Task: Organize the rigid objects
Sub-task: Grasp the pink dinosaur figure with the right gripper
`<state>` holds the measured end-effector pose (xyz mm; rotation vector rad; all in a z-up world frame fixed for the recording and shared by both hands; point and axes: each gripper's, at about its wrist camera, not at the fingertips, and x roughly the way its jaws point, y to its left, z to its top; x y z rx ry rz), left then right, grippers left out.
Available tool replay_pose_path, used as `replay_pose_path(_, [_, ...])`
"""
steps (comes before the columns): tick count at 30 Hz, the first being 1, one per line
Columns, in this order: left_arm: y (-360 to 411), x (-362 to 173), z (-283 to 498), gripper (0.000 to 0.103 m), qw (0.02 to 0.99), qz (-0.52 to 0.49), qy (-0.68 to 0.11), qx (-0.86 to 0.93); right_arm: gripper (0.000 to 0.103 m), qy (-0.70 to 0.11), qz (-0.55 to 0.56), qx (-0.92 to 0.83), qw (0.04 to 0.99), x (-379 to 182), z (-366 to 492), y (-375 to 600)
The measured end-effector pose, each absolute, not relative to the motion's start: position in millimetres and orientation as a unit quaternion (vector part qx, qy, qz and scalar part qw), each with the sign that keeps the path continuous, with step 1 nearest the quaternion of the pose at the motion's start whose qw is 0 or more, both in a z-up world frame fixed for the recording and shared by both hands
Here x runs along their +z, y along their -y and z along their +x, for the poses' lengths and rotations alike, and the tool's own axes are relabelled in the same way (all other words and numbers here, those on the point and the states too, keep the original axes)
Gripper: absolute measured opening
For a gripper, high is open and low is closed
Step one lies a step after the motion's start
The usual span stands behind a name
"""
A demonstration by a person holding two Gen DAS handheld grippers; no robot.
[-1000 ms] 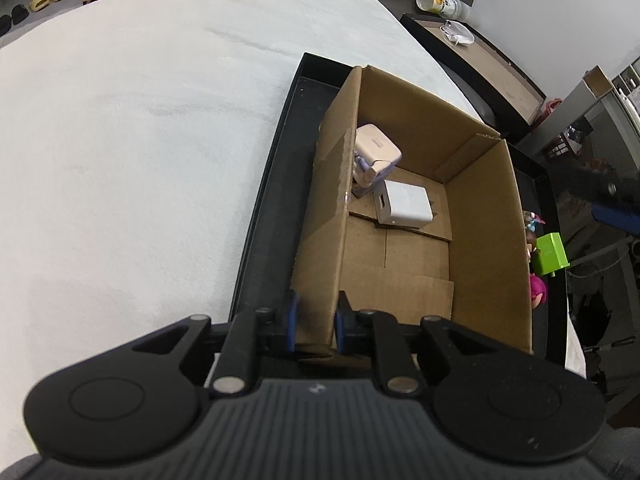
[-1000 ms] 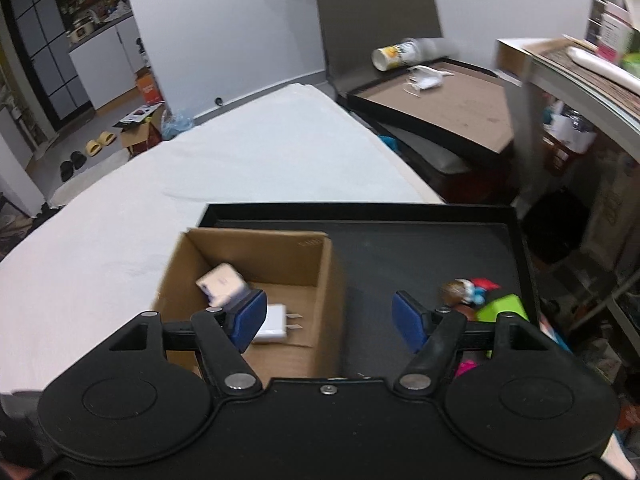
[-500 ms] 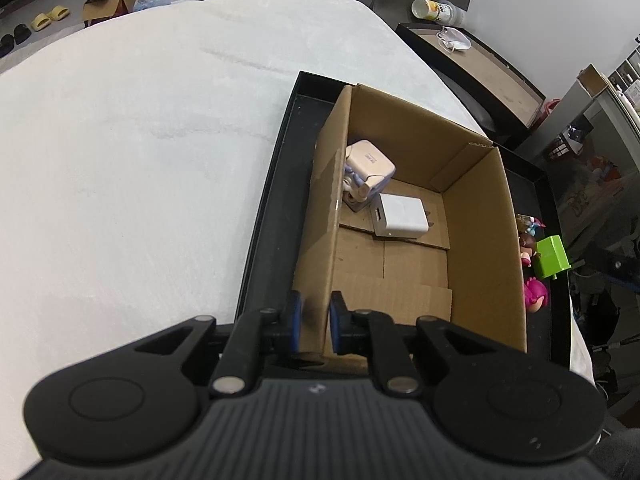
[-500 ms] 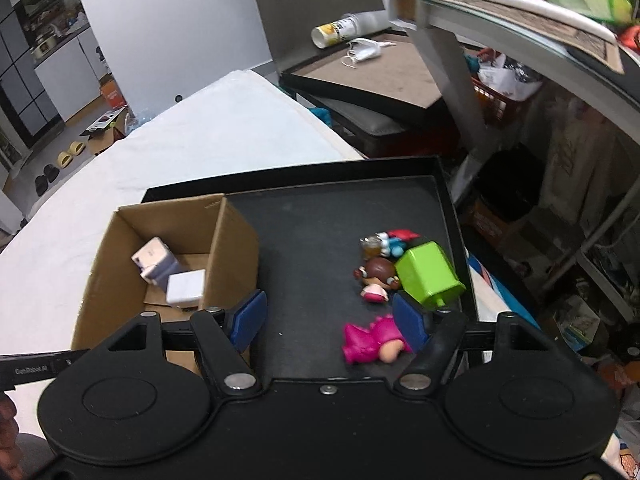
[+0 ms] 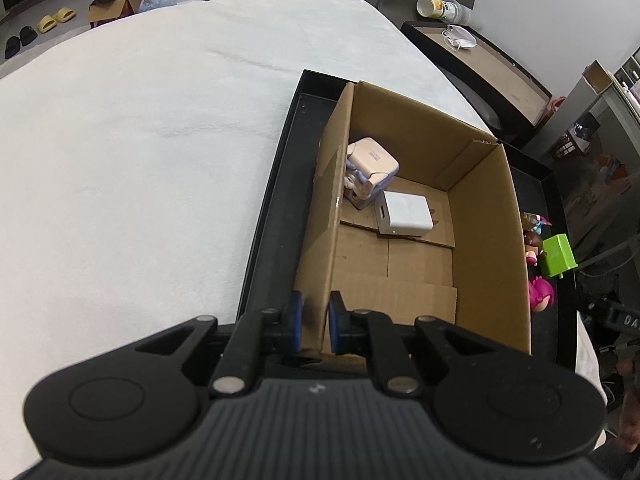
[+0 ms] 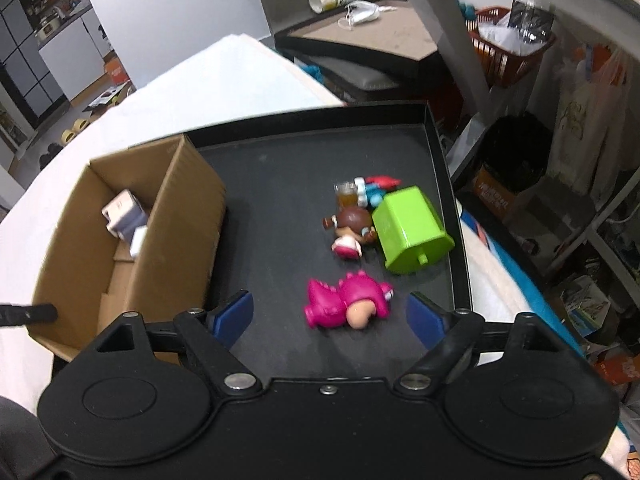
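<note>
Cardboard box (image 5: 404,240) wall pinched by left fingers (image 5: 295,322); right fingers (image 6: 232,314) spread wide, empty; blue figure (image 6: 374,190) half-hidden behind green block (image 6: 412,234).

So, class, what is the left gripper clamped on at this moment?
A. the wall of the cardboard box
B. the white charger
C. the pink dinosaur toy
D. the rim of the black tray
A: the left gripper has one blue pad on each side of the near wall of the cardboard box, closed against it.

Box (image 6: 172,216) sits left in tray (image 6: 440,148); toys (image 6: 348,304) lie right.
</note>
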<state>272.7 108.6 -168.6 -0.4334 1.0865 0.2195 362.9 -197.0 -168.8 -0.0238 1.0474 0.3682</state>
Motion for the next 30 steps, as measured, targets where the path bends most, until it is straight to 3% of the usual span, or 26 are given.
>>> replay_pose_path(7, [-107.2,-169.5,276.0,0.011,0.827,-0.190,-0.519,0.101,0.089,-0.507,-0.008,0.184,0.842,-184.1,365.2,201.8])
replay_pose_path(26, [-101.7,-173.4,285.8,0.011,0.816,-0.180,-0.536,0.121,0.088,-0.516,-0.046,0.187,0.834,-224.0,382.8,193.2])
replay_pose_path(29, [-100.8,-173.3,286.2,0.011,0.817,-0.177,-0.536,0.122,0.086,-0.512,-0.057,0.186,0.837,-226.3,383.3,191.4])
replay_pose_path(30, [-100.7,-173.4,286.3,0.011,0.817,-0.175,-0.536,0.121,0.081,-0.511,-0.058,0.186,0.837,-227.4,383.8,191.4])
